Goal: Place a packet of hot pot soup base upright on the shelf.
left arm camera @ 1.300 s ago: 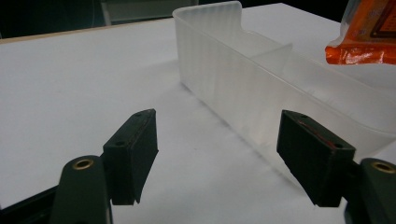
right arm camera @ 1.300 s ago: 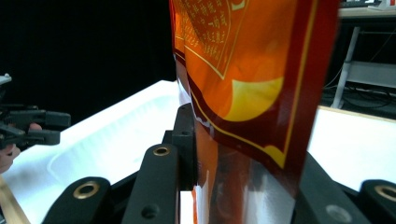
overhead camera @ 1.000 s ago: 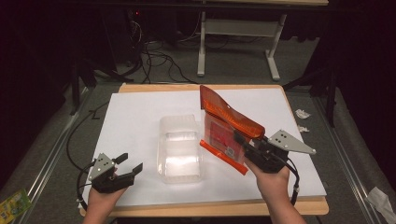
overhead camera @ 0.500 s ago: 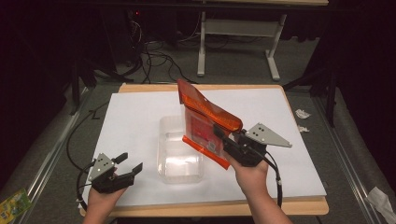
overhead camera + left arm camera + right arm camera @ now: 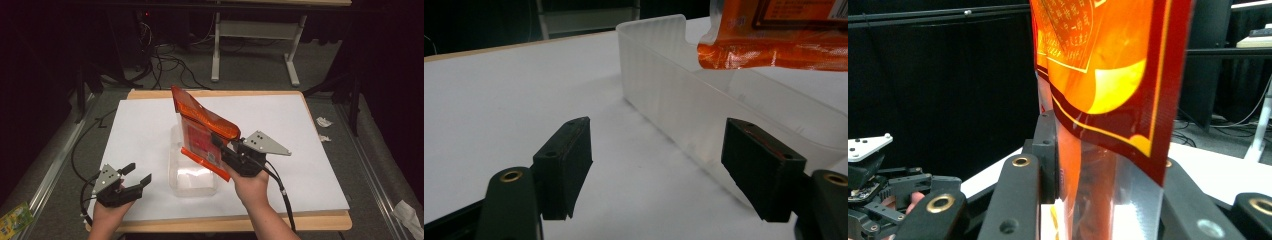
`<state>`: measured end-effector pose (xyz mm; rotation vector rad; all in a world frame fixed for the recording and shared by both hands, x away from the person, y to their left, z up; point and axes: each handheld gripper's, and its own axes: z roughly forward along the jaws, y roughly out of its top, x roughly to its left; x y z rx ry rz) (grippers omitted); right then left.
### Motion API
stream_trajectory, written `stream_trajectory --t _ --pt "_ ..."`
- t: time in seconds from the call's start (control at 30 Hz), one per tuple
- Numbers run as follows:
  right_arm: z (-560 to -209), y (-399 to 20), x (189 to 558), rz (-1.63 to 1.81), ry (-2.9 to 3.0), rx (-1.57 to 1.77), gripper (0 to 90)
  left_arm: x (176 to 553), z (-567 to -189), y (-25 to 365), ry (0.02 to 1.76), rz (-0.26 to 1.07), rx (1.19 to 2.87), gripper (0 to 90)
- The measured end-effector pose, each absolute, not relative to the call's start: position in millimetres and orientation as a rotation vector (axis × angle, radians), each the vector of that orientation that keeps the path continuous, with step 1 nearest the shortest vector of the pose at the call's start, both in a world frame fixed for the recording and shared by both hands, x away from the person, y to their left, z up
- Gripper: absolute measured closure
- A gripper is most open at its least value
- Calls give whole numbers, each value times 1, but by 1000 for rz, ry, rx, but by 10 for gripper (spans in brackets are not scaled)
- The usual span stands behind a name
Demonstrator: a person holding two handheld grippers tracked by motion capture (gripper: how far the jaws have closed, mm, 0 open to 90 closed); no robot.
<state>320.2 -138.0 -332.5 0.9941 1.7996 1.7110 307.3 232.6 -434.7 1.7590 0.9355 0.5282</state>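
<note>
Right gripper (image 5: 223,149): I see it clamped on the orange packet (image 5: 202,130), tilted toward 11 o'clock above the clear tub (image 5: 192,175).
Left gripper (image 5: 136,176): jaws wide apart, holding nothing, low at 7 o'clock.

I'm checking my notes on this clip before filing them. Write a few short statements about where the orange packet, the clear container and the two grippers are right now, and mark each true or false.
1. The right gripper is shut on the orange packet. True.
2. The orange packet lies flat on the white table sheet. False: it is held up in the air, tilted, above the clear container.
3. The left gripper is open and holds nothing. True.
4. The left gripper grips the clear container's wall. False: it sits apart from the container, to its left in the high view.
5. The clear container has a lid on. False: its top is open.
</note>
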Motion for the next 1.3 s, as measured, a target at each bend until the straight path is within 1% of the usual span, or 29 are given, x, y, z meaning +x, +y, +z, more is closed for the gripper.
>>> stream_trajectory --t 0.33,0.37,0.6,1.3 --pt "-341 -120 326 1707 1820 995 725 307 -434 234 936 533 1736 286" --pt "-342 -118 327 1708 1820 999 725 307 -434 233 947 516 1716 287" --pt "-349 -109 332 1686 1838 997 725 308 -434 235 935 532 1740 287" --pt "-372 -100 341 1644 1872 1052 725 308 -434 234 929 535 1749 289"
